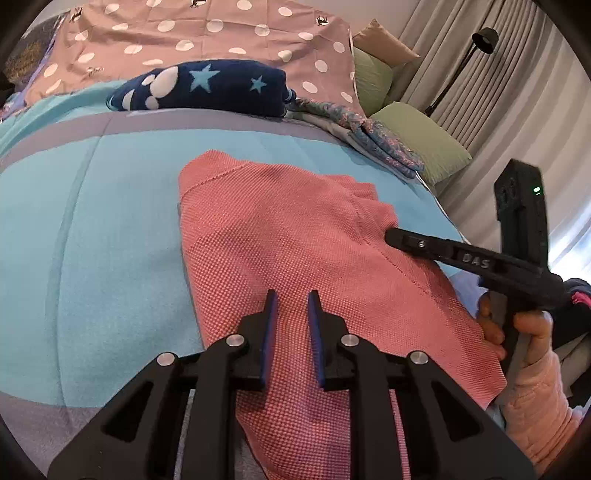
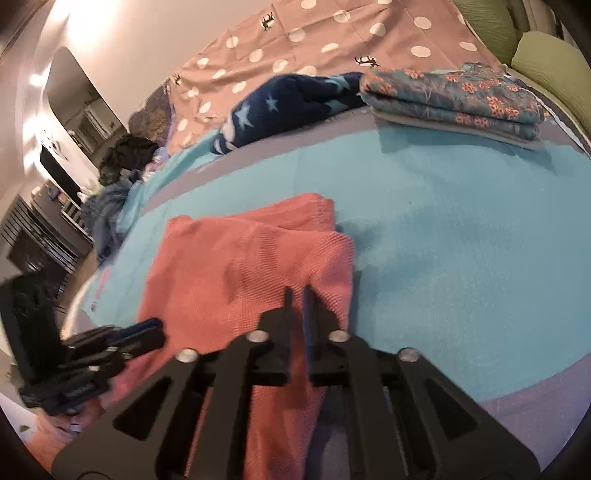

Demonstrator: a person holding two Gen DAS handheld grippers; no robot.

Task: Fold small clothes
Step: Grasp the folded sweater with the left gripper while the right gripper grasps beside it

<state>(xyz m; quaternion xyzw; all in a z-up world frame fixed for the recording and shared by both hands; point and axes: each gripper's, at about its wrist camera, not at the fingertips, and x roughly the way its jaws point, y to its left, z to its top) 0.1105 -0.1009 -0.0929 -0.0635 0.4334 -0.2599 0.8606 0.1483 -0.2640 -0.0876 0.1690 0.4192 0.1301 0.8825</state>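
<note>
A coral-pink knit garment [image 1: 288,236] lies partly folded on the turquoise bed cover [image 1: 110,229]; it also shows in the right wrist view [image 2: 236,266]. My left gripper [image 1: 292,295] hovers over the garment's near part, its blue-padded fingers a small gap apart and holding nothing. My right gripper [image 2: 296,291] is over the garment's right edge, fingers nearly together, with no cloth clearly between them. In the left wrist view the right gripper [image 1: 391,234] reaches in from the right and its tip touches the garment's right side. The left gripper [image 2: 147,332] shows blurred at the left of the right wrist view.
A navy star-print blanket [image 1: 207,88] and a folded floral cloth [image 2: 454,96] lie at the back of the bed. A dotted mauve pillow [image 1: 207,33], green cushions [image 1: 424,144] and a floor lamp [image 1: 480,40] stand behind. Dark furniture [image 2: 40,229] is at the left.
</note>
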